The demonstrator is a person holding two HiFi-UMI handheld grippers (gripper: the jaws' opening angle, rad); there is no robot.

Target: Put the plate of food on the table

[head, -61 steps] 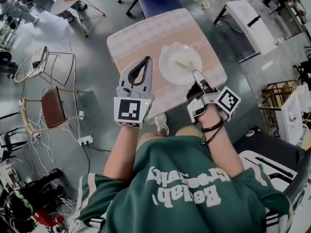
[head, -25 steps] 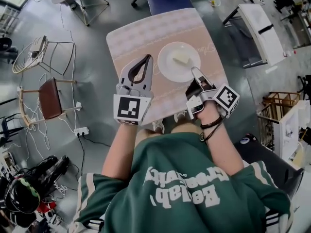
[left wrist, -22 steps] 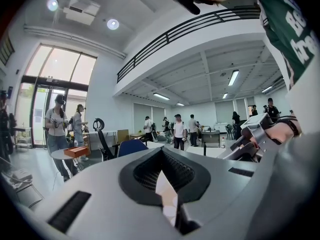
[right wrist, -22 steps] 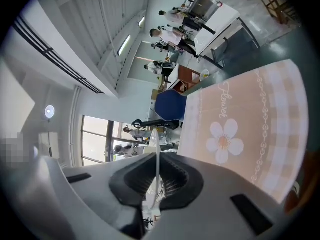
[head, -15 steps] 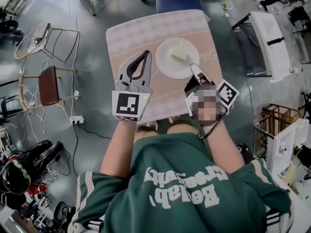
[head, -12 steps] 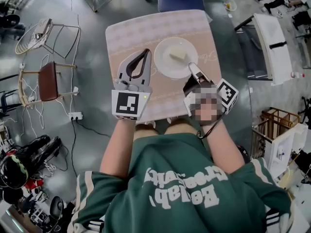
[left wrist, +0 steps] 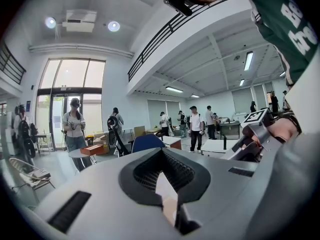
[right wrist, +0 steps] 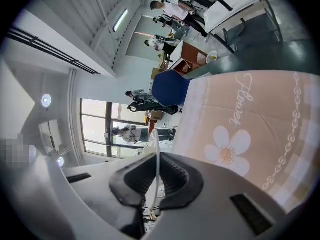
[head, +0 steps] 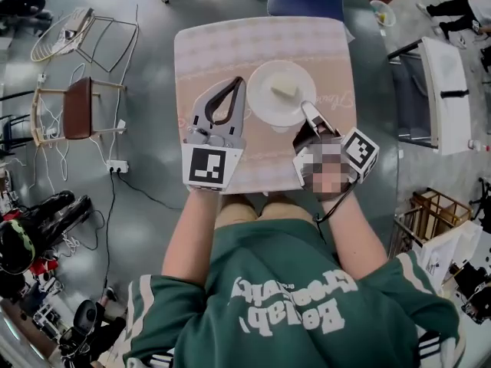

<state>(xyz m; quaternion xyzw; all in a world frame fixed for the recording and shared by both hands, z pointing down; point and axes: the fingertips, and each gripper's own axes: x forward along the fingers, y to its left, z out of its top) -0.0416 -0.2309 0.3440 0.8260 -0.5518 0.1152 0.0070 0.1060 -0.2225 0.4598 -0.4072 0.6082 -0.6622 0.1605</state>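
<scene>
Jaws of right gripper point(head: 307, 108) pinch round white plate point(head: 270, 102); left gripper point(head: 238, 83) jaws pressed together.

My left gripper point(head: 238, 83) is matt grey plastic; the plate point(head: 265, 102) glossy, smooth white; the table point(head: 230, 44) wears matt pink printed cloth.

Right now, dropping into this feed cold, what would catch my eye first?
The white plate carrying a pale block of food, over the middle of the pink table, stands out first. The right gripper is shut on its near rim. The left gripper hangs shut and empty just left of the plate.
</scene>
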